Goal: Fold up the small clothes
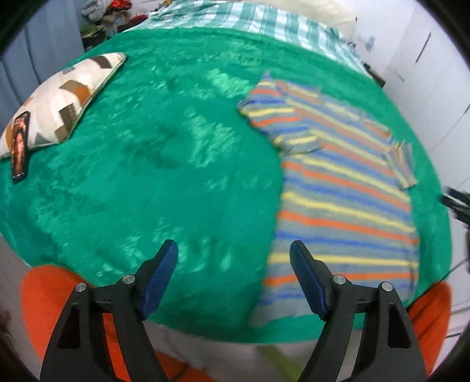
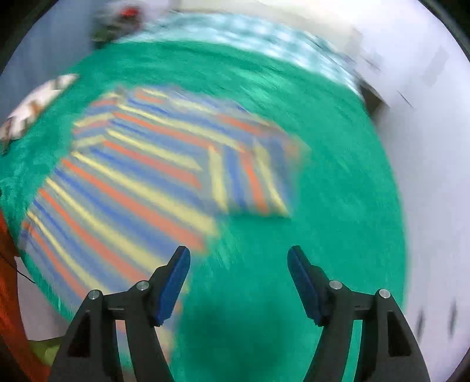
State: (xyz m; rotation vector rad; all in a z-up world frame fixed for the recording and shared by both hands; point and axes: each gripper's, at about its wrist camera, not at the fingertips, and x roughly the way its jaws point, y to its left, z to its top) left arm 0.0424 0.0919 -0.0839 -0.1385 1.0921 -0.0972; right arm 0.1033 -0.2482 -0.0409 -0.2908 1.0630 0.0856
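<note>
A small striped T-shirt [image 1: 343,188] in grey, blue, orange and yellow lies flat on the green fleece blanket [image 1: 164,164], collar end far, hem near. My left gripper [image 1: 234,249] hangs open above the blanket just left of the shirt's hem, nothing between its blue pads. In the blurred right wrist view the same shirt [image 2: 126,176] lies to the left, one sleeve [image 2: 249,182] spread to the right. My right gripper [image 2: 239,257] stands open over bare blanket beside the shirt's lower right edge, holding nothing.
A patterned cushion [image 1: 58,100] with a phone [image 1: 20,144] leaning on it sits at the blanket's far left. A teal striped sheet [image 1: 249,20] covers the far end of the bed. Orange trouser legs [image 1: 44,296] show near the front edge. White cupboards [image 1: 434,88] stand at the right.
</note>
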